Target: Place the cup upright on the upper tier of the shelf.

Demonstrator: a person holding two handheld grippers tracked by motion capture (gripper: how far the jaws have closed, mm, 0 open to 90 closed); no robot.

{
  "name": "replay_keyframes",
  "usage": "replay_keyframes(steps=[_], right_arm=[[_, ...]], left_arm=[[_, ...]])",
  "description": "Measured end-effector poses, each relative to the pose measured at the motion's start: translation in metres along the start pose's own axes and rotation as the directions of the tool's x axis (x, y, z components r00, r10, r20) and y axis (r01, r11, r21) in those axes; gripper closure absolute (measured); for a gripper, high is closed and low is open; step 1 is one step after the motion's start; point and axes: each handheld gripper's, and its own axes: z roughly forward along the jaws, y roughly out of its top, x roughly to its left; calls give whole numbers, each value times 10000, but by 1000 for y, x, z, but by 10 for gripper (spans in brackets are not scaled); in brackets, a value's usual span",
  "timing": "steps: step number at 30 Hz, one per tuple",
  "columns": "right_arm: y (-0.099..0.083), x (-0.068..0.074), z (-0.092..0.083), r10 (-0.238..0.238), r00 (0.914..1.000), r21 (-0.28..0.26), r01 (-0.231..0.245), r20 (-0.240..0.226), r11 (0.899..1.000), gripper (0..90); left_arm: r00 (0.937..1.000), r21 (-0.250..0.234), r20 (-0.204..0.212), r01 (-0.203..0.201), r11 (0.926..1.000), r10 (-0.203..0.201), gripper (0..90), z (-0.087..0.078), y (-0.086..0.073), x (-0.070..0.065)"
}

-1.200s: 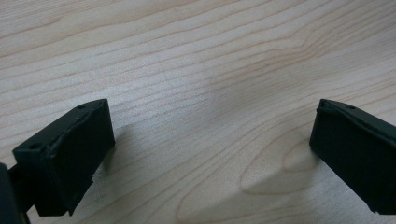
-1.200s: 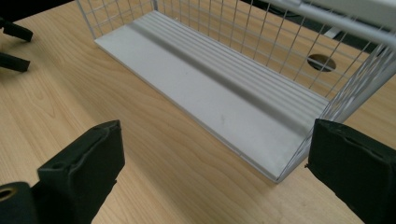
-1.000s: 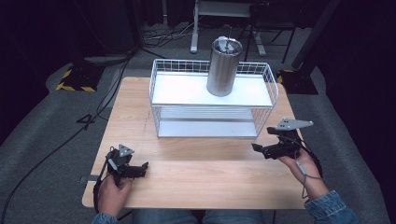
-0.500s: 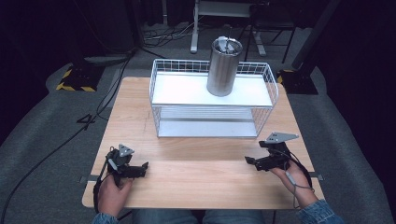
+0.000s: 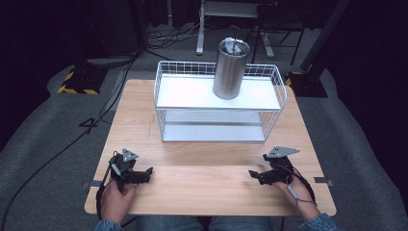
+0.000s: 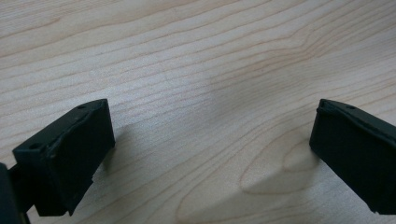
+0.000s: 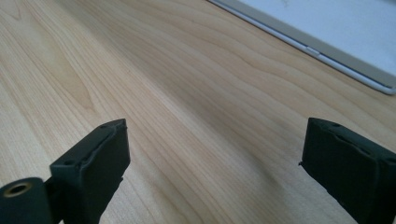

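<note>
On the wooden table (image 5: 202, 180), the left gripper (image 5: 144, 173) lies low near the front left edge, jaws spread wide over bare wood. Behind centre stands a white wire rack (image 5: 219, 108) with a steel canister (image 5: 231, 68) on its top shelf, holding what may be utensils. The right gripper (image 5: 255, 174) rests front right, jaws likewise apart.
</note>
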Motion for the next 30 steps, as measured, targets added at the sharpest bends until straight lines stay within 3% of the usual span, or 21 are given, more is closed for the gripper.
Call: replay_keyframes(steps=[10,16,20,25,30], right_arm=[[-7,3,8,-41,10000,248,40,19,9997,120],[-9,5,12,-221,9997,611,214,107,9979,154],[-10,6,14,-447,9987,572,432,245,9974,154],[-16,7,18,-235,9983,-61,239,538,9997,58],[-16,6,20,-114,9978,44,111,652,9999,26]], left_arm=[[10000,3,0,-3,10000,3,3,0,0,0],[10000,3,-1,-4,10000,4,3,0,0,0],[10000,5,2,-7,10000,7,3,0,0,0],[10000,1,-1,-4,10000,4,3,0,0,0],[10000,1,0,-4,10000,4,3,0,0,0]])
